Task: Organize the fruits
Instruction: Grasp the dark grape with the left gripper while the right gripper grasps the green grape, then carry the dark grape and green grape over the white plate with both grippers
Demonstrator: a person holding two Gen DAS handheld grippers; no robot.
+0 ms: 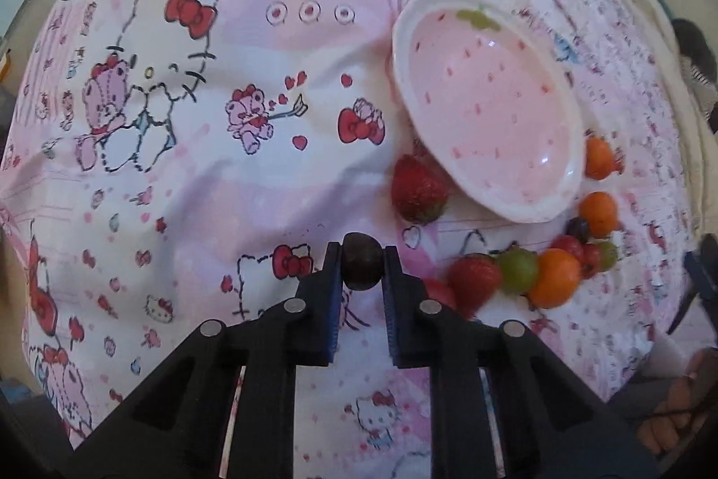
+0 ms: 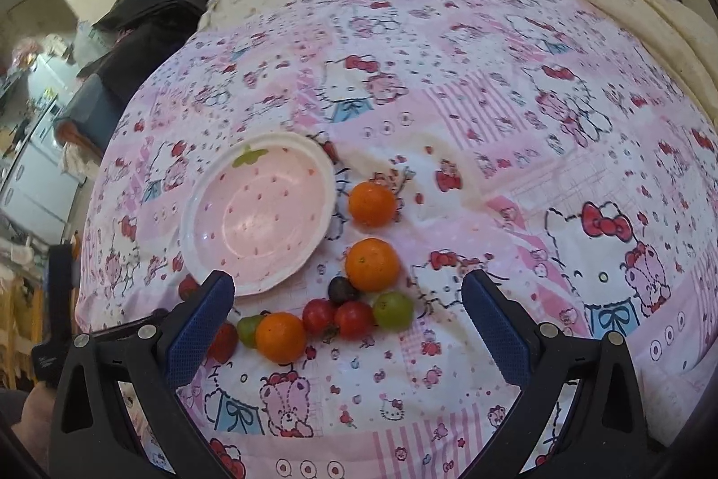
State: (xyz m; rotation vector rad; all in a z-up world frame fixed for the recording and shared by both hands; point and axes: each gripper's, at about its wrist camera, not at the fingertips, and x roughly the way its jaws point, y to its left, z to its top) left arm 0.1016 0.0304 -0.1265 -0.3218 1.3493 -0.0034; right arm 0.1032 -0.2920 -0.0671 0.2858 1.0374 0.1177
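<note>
Our left gripper (image 1: 362, 268) clamps a dark grape (image 1: 362, 261); our right gripper (image 2: 348, 299) gapes wide, empty, bowl (image 2: 197, 209) at ten o'clock.

Bed covered by pink cartoon-cat sheet (image 2: 448, 111), wrinkled. On it: empty pink strawberry-print bowl (image 2: 260, 209); two oranges (image 2: 372, 205) just beside its rim; third orange (image 2: 280, 337) nearer, in a cluster with red tomatoes (image 2: 354, 319), green grapes (image 2: 393, 310), a dark grape (image 2: 342, 289). Strawberries (image 1: 419, 189) near bowl
</note>
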